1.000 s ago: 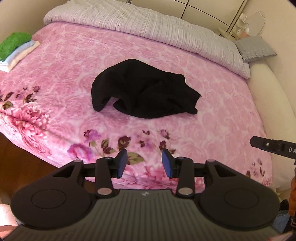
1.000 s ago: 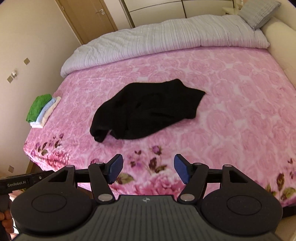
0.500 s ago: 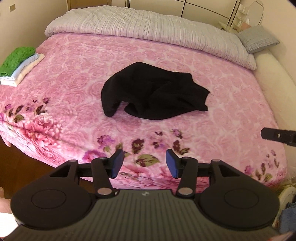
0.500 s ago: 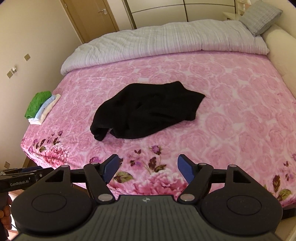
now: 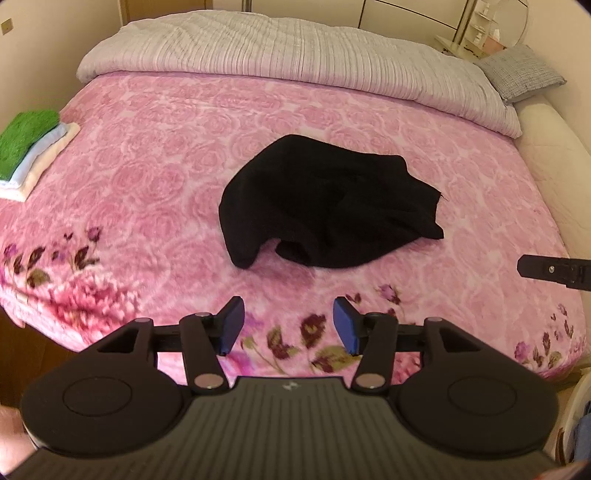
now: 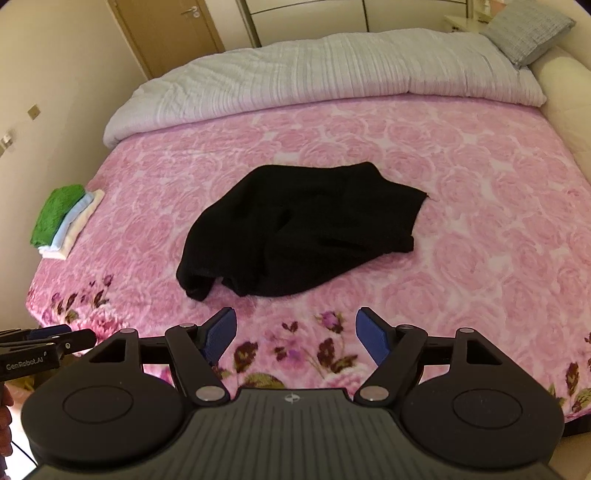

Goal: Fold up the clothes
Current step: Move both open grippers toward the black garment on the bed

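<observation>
At the far left edge of the pink bedspread (image 5: 147,177) we see a small pile of folded towels (image 6: 64,221), the green one on top, then a pale blue, then white. In the middle of the bed lies the black garment (image 5: 325,210), crumpled in a loose heap, one bunched end pointing toward the near left and a flatter corner reaching toward the right. It rests on the bedspread alone, well apart from the towels and from both tools. Beyond it a grey quilt (image 5: 288,48) is rolled along the far side, and a grey pillow (image 6: 528,31) sits at the far right corner.

We hold our left gripper (image 5: 288,328) over the flowered near edge of the bed, its blue-padded fingers spread with nothing between them. Our right gripper (image 6: 295,338) hovers beside it to the right, its fingers spread too and empty, short of the garment.
</observation>
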Available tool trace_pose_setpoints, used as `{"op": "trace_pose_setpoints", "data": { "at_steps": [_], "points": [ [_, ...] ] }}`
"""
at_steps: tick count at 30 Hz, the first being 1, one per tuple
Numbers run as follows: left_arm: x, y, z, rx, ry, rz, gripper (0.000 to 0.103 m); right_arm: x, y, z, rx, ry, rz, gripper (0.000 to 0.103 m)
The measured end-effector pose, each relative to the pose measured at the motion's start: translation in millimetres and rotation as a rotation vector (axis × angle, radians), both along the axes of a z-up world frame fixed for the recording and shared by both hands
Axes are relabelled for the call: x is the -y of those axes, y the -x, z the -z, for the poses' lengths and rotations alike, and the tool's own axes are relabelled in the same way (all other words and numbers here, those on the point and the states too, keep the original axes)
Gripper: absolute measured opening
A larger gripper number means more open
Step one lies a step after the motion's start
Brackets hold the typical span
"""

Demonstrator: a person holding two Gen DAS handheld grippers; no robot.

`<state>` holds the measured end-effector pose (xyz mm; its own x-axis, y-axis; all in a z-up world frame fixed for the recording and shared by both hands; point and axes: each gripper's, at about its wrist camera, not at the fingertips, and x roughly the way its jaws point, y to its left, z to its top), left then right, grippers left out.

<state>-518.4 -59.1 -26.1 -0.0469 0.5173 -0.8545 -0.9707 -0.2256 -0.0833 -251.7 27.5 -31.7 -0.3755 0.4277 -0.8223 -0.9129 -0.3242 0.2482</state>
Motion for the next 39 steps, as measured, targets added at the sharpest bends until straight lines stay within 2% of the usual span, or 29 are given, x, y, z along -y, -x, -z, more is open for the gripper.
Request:
{"op": "trace_pose_setpoints", "data": {
  "at_steps": [14,26,33,39],
  "points": [
    [-40.3,69.5,10.4,-0.005,0.026,0.097,0.051,-18.2,59.0,2.1,0.017,0.007,0.104,0.078],
    [-43.8,101.5,24.2,0.022,0.051,0.027,0.053,-34.2,93.1,9.6,0.065,0.021,0.055,0.080],
    [-49.8,101.9,24.5,0.034,0.040,-0.047,0.053,-57.3,91.8,16.7,0.072,0.029,-0.010,0.081],
    [-51.6,93.4,46.0,0.051,0.065,-0.125,0.054,-70.2,82.3,41.6,0.157,0.010,-0.104,0.081]
  ]
}}
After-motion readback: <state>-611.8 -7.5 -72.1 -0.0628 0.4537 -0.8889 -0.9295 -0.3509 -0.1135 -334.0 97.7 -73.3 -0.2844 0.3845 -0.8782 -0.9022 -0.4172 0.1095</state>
